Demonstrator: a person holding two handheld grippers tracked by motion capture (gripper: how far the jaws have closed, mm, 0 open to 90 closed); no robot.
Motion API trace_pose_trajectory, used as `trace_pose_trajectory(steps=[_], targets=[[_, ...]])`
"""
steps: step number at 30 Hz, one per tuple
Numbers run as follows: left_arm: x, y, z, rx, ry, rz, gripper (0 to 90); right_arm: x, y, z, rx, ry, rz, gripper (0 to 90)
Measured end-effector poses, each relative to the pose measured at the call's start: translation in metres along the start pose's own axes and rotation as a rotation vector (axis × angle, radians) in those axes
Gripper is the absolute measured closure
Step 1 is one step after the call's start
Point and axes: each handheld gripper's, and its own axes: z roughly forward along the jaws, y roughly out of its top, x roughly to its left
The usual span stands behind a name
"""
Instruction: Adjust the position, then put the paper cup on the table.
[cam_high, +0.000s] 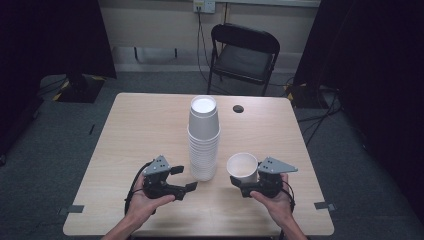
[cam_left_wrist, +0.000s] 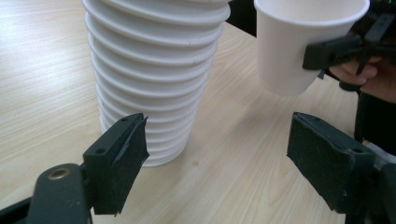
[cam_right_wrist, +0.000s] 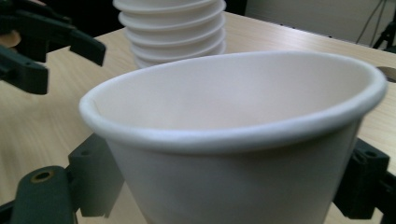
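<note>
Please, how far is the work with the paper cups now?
Done: one single cup is apart from the stack. In hand: the right gripper holds it upright above the table; the left gripper is open beside the stack. Left: setting it down.

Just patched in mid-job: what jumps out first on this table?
The tall stack of white paper cups stands mid-table, its top cup upside down. Just right of it, the right gripper holds a single paper cup upright, lifted clear of the tabletop. The left gripper sits open at the stack's base, touching nothing.
</note>
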Motion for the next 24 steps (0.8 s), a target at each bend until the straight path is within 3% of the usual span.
trace_pose_trajectory(steps=[12, 15, 24], targets=[[0.008, -0.007, -0.009, 0.005, 0.039, 0.004, 20.3, -0.019, 0.0, -0.003, -0.027, -0.057, 0.053, 13.6], [0.01, -0.008, -0.012, 0.007, 0.06, 0.023, 20.2, -0.024, 0.001, -0.004, -0.032, -0.072, 0.067, 13.6], [0.009, -0.009, -0.012, 0.017, 0.064, 0.042, 20.0, -0.036, 0.004, -0.003, -0.04, -0.105, 0.086, 13.6]])
